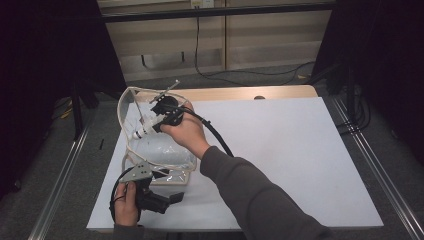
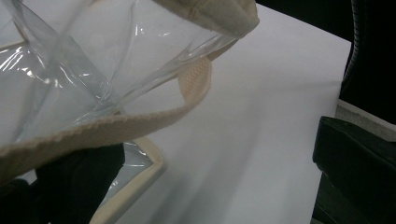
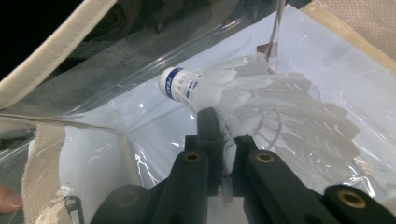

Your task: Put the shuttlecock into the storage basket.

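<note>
A white shuttlecock (image 3: pixel 219 88) is being gripped by its feathers between the clenched fingers of the right gripper (image 1: pixel 159 120) and held inside the mouth of a clear plastic tote bag (image 1: pixel 160 150), toward ten o'clock on the white desk (image 1: pixel 300 160). The bag's rim is being held up at seven o'clock by the left gripper (image 1: pixel 175 197); whether its fingers are pinching the beige strap (image 2: pixel 116 123) cannot be told. The feathers are probably being crushed, and the bag could sag shut if the rim slips. The bag's bottom is being blurred by glare.
</note>
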Available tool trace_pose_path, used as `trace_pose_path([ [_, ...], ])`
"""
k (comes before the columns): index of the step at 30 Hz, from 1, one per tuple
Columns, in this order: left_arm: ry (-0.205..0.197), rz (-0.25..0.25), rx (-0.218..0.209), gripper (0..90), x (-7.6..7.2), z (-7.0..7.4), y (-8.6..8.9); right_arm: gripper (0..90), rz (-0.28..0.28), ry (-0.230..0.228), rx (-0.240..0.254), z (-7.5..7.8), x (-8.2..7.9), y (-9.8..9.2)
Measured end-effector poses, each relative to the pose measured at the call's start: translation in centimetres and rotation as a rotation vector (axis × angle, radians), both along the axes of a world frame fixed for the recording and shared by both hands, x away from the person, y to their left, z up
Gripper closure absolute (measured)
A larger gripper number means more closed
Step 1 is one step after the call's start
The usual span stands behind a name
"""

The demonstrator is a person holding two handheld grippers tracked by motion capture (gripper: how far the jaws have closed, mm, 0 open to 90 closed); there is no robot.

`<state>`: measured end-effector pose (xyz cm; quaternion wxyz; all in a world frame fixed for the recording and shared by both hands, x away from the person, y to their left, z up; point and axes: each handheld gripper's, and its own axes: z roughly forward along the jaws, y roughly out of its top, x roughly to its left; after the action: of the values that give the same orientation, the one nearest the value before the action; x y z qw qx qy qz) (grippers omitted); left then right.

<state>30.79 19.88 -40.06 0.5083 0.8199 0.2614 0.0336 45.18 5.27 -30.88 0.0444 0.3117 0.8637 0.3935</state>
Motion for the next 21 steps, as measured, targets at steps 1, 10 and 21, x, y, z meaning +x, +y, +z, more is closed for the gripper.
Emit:
trace_pose_path([
  [1, 0.001, -0.002, 0.003, 2.4, 0.01, 0.01, 0.00, 88.4, -0.005, 0.002, 0.003, -0.07, 0.07, -0.01],
  [10, -0.001, 0.000, 0.005, 2.3, 0.04, 0.02, 0.00, 88.4, -0.018, 0.009, 0.001, -0.50, 0.38, 0.34],
  [21, -0.001, 0.000, 0.001, 1.8, 0.03, -0.03, -0.10, 88.3, -0.027, 0.018, -0.001, -0.79, 0.78, 0.65],
])
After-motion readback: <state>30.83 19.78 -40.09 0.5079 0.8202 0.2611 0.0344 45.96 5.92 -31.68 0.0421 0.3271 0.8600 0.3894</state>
